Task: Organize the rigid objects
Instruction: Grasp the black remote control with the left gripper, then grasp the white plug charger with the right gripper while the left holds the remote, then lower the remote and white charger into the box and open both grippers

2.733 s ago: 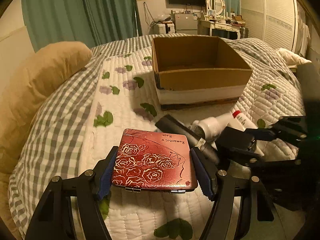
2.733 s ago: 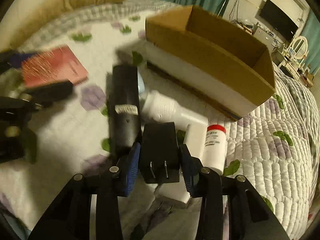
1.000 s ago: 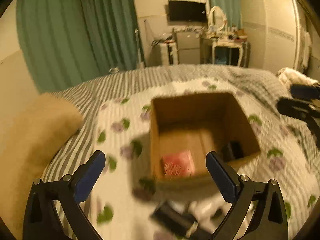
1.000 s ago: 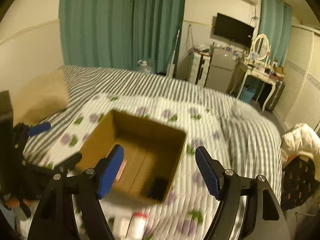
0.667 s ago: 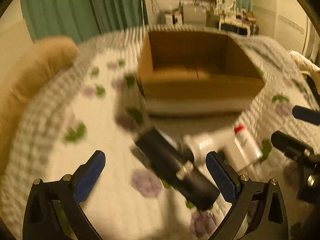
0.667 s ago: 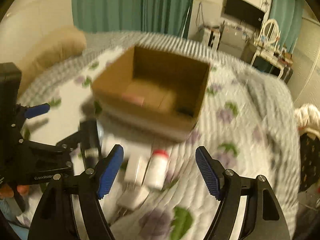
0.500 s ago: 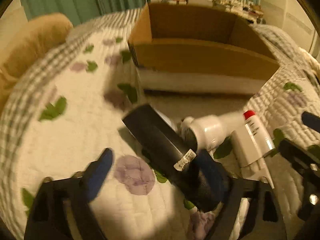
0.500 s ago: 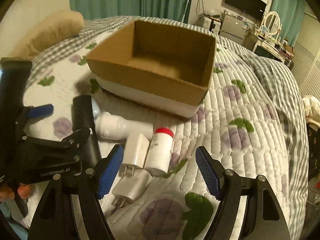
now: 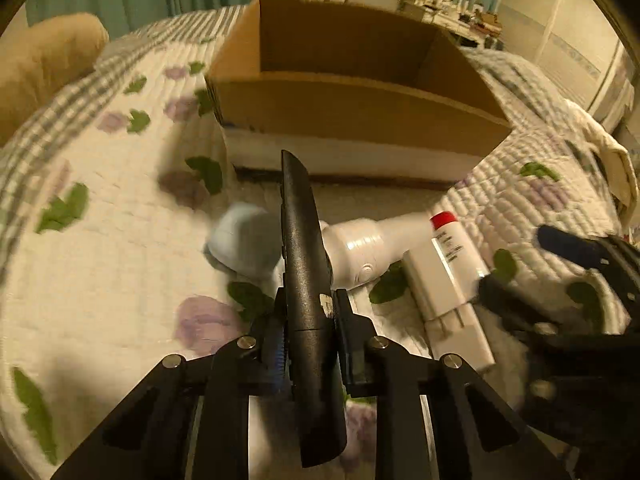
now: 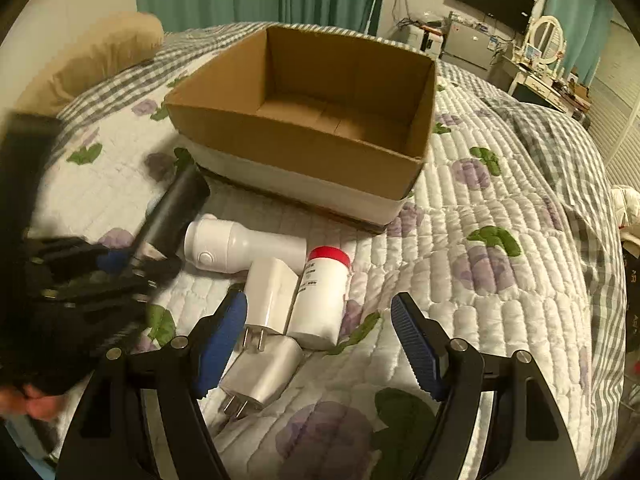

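Our left gripper [image 9: 308, 332] pinches the black tube [image 9: 306, 248]; next we lift it into the box [image 10: 304, 120]. Our right gripper [image 10: 316, 340] hangs spread over the chargers [image 10: 270, 300].

One cardboard box [image 10: 304, 148], two white plug adapters [image 10: 269, 296], one red-capped bottle [image 10: 320, 300], one black case [image 9: 306, 264].

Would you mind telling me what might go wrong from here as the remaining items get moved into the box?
1. The left gripper pinches the long black case near one end; it could pivot or slip.
2. The open right gripper hovers where the chargers and the red-capped bottle touch; closing might nudge a neighbour or grab two.
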Demonstrator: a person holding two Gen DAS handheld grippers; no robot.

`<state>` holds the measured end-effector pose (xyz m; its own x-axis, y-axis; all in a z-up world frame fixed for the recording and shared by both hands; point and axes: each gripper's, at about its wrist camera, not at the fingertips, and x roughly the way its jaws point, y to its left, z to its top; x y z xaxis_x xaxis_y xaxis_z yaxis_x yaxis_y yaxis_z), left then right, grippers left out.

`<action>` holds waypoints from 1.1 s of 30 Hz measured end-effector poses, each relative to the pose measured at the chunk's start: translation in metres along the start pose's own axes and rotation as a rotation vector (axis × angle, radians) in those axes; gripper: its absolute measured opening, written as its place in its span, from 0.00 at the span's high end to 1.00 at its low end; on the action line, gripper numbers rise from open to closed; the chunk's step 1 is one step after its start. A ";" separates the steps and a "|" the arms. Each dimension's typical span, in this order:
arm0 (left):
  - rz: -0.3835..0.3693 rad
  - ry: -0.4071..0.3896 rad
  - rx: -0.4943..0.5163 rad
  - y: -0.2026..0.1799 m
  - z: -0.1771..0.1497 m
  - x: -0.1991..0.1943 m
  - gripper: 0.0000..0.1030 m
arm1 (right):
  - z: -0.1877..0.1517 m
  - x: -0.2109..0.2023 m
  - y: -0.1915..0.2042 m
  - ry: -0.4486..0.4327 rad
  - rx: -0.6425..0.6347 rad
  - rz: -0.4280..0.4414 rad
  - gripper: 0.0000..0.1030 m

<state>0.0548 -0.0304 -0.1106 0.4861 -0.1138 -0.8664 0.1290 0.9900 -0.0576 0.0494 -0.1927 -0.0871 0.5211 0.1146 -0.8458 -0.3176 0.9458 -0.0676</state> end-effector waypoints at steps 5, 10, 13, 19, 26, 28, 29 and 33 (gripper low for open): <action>0.024 -0.043 0.050 0.008 0.008 -0.020 0.81 | 0.008 0.023 0.014 0.068 -0.036 0.033 0.28; 0.024 -0.050 0.040 0.018 0.007 -0.022 0.81 | 0.018 0.057 0.030 0.145 -0.065 0.024 0.39; 0.022 -0.053 0.043 0.019 0.005 -0.022 0.81 | 0.021 0.060 0.037 0.140 -0.080 0.018 0.69; 0.028 -0.067 0.048 0.018 0.005 -0.026 0.81 | 0.014 0.045 0.040 0.082 -0.081 0.018 0.71; 0.032 -0.125 0.081 0.011 0.018 -0.046 0.81 | 0.020 -0.002 0.030 -0.032 -0.039 0.112 0.72; 0.027 -0.145 0.082 0.010 0.026 -0.054 0.81 | 0.030 -0.016 0.028 -0.071 -0.040 0.109 0.73; 0.028 -0.159 0.083 0.009 0.032 -0.059 0.81 | 0.037 -0.025 0.025 -0.095 -0.035 0.116 0.73; 0.036 -0.222 0.125 0.004 0.059 -0.080 0.81 | 0.066 -0.067 0.008 -0.190 -0.037 0.124 0.73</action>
<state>0.0678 -0.0223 -0.0125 0.6688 -0.1075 -0.7356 0.2070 0.9773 0.0454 0.0639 -0.1727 0.0041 0.6152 0.2874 -0.7341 -0.4157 0.9095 0.0077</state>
